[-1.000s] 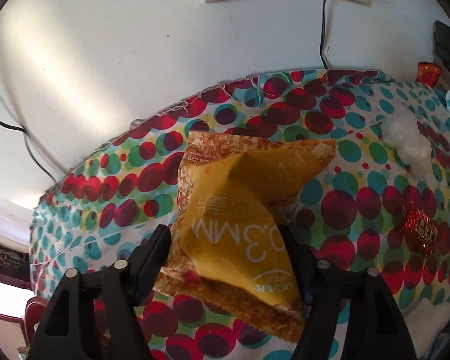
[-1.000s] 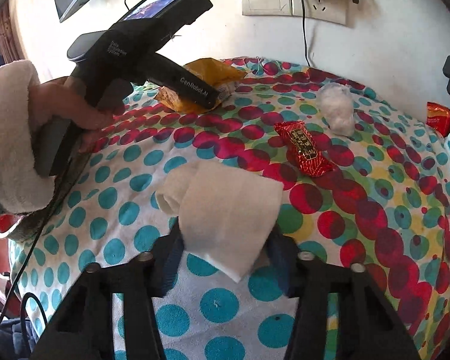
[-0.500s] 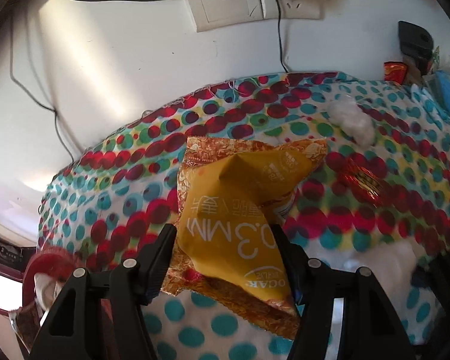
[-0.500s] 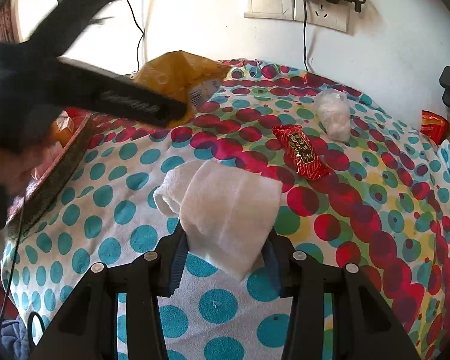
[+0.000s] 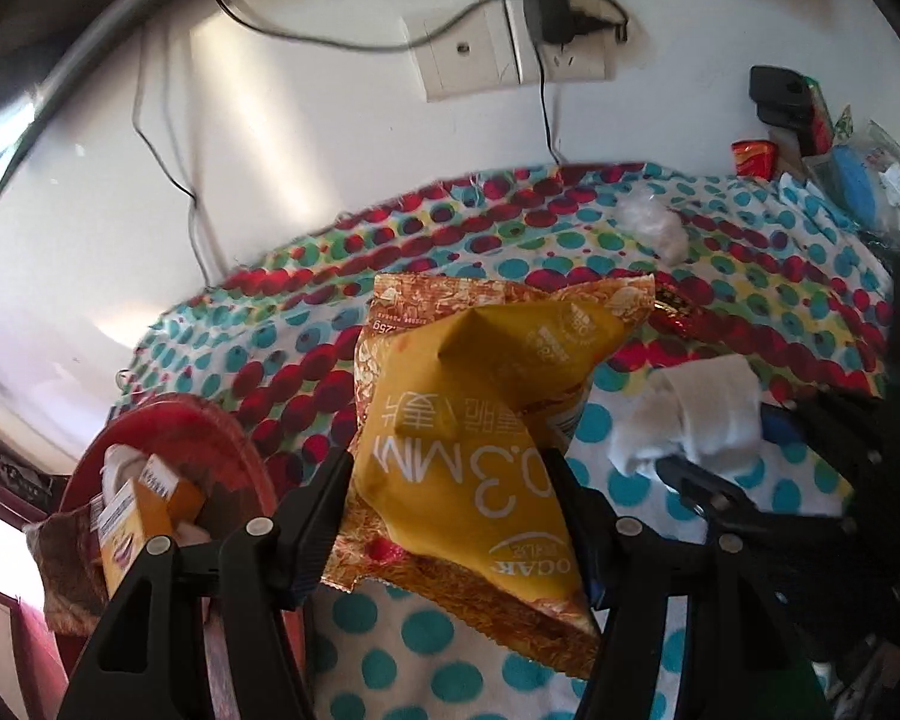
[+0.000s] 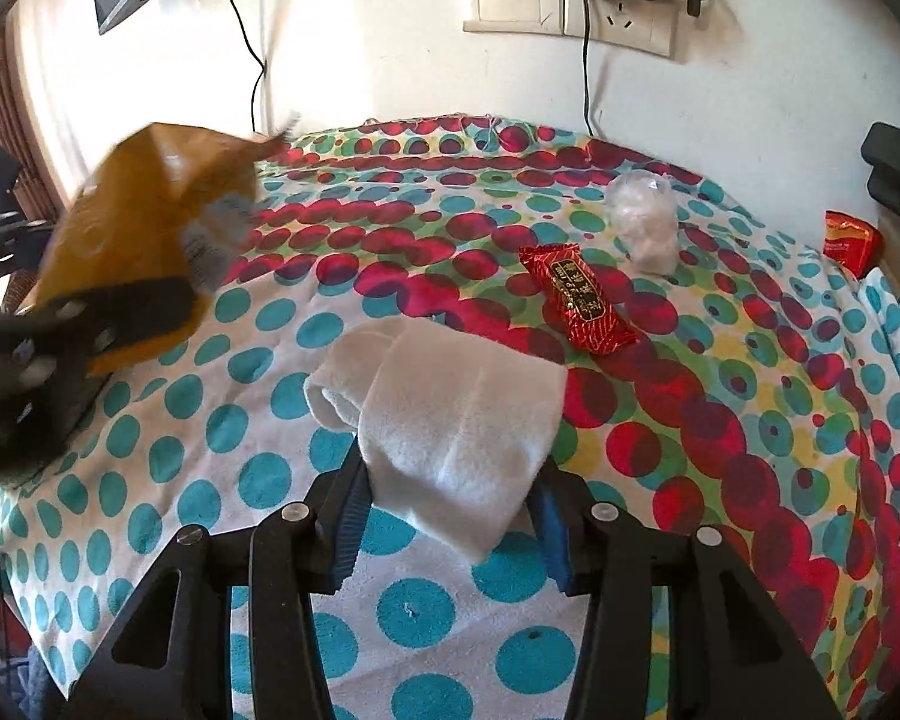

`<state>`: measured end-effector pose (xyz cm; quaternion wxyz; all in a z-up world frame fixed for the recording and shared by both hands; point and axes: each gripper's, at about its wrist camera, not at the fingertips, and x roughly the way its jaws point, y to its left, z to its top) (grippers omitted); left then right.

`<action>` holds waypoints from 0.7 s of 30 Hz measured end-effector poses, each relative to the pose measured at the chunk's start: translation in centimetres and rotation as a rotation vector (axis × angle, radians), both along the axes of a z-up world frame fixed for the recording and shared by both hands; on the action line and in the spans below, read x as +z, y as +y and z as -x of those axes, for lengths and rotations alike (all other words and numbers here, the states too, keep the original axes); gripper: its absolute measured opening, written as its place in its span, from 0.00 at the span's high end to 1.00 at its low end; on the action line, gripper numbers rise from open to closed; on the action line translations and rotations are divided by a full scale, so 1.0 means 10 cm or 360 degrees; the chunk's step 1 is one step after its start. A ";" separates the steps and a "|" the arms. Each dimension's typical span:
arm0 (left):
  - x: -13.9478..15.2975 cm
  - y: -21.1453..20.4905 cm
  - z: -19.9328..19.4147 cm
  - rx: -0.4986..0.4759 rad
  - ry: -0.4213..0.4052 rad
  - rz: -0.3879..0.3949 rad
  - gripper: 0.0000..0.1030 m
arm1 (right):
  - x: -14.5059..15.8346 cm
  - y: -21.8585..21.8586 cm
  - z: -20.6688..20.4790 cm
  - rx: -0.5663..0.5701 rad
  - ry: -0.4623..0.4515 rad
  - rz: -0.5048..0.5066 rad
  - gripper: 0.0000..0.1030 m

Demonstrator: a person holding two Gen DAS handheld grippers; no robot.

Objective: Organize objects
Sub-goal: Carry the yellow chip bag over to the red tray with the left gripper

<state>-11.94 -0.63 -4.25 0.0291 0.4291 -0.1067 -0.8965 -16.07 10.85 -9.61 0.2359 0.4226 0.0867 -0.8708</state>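
Observation:
A yellow snack bag [image 5: 468, 420] with a golden foil border hangs above the spotted tablecloth [image 5: 240, 360]. My left gripper [image 5: 450, 480] is shut on it, both pads pressing its lower half. The right wrist view shows the same bag [image 6: 144, 228], blurred, at the left. A folded white cloth [image 6: 450, 396] lies on the cloth-covered table. My right gripper [image 6: 450, 480] has it between its pads, which touch both sides, and its jaws are opening slightly. That cloth [image 5: 702, 414] also shows at the right of the left wrist view.
A red basket [image 5: 210, 420] holding small boxes sits at the table's left edge. A red candy wrapper [image 6: 576, 294], a clear bag of white stuff [image 6: 642, 222] and a red packet [image 6: 852, 240] lie further back. Wall sockets [image 6: 570, 0] with cables hang behind.
My left gripper has carried the snack bag up off the table and leftward, bringing the red basket into its view. The right gripper and the white cloth have stayed in place.

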 end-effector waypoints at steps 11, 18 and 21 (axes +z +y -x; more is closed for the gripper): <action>0.10 -0.01 -0.59 0.0071 0.0101 -0.0095 0.38 | -0.01 -0.02 0.01 -0.0005 0.0005 -0.0039 0.54; 0.09 -0.07 -0.81 0.0109 0.0105 -0.0127 0.38 | -0.01 -0.03 0.01 -0.0006 0.0013 -0.0051 0.53; 0.11 -0.09 -0.87 0.0118 0.0126 -0.0120 0.37 | 0.00 -0.04 -0.01 0.0001 0.0035 -0.0068 0.56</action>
